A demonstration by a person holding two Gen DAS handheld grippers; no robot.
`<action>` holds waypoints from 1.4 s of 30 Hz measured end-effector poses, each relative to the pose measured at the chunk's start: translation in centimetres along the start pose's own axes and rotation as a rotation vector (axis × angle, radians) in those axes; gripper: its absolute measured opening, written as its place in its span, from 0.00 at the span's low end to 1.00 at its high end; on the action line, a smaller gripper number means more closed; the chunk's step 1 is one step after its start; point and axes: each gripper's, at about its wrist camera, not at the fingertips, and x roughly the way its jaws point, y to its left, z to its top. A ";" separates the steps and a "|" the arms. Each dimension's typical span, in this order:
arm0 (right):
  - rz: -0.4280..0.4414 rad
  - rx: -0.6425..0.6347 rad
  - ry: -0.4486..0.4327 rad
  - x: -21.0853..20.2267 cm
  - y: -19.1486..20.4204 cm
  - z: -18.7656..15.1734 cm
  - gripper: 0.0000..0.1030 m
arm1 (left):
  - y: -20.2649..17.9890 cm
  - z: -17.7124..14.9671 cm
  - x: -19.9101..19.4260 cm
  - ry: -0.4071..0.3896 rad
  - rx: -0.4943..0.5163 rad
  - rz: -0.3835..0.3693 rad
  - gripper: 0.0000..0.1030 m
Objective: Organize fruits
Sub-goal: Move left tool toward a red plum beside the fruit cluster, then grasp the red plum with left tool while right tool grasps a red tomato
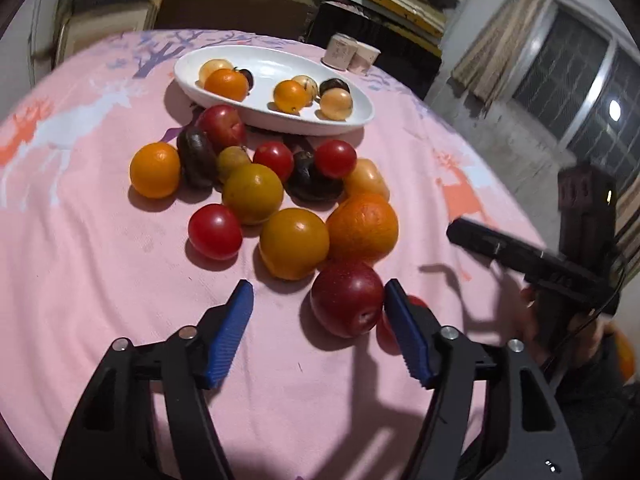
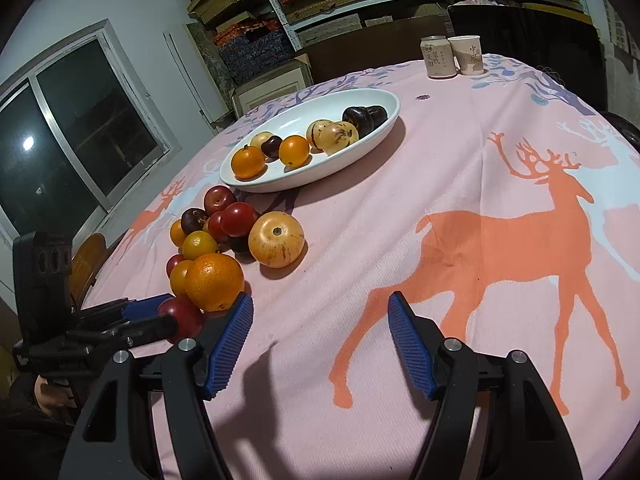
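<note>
Left hand-held gripper (image 1: 319,320) spread beside red plum (image 1: 347,298).
Right hand-held gripper (image 2: 320,334) released over bare bench (image 2: 400,240); touched only one pad.

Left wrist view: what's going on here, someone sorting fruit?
A person holds a gripper in each hand over a pink tablecloth. The left gripper is open, its right pad against a dark red plum at the near edge of a fruit pile. The right gripper is open over bare cloth. A white oval dish already holds several fruits.
</note>
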 end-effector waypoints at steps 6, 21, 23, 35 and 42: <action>0.003 -0.006 0.003 0.0 0.0 0.0 0.68 | -2.0 -0.3 0.3 0.004 0.111 0.078 0.63; -0.002 -0.017 -0.001 -0.1 0.2 -0.1 0.68 | -0.5 -0.5 0.1 0.009 0.032 -0.101 0.36; 0.005 -0.056 0.002 -0.2 0.9 -0.2 0.68 | -0.6 -0.7 -0.5 -0.002 0.053 -0.063 0.36; 0.041 -0.503 0.155 2.1 10.8 -3.5 0.32 | 1.6 0.1 -4.4 -0.092 0.048 0.038 0.37; 0.018 -0.459 0.122 1.0 9.9 -2.6 0.28 | 2.0 0.0 -4.6 -0.094 0.044 0.035 0.37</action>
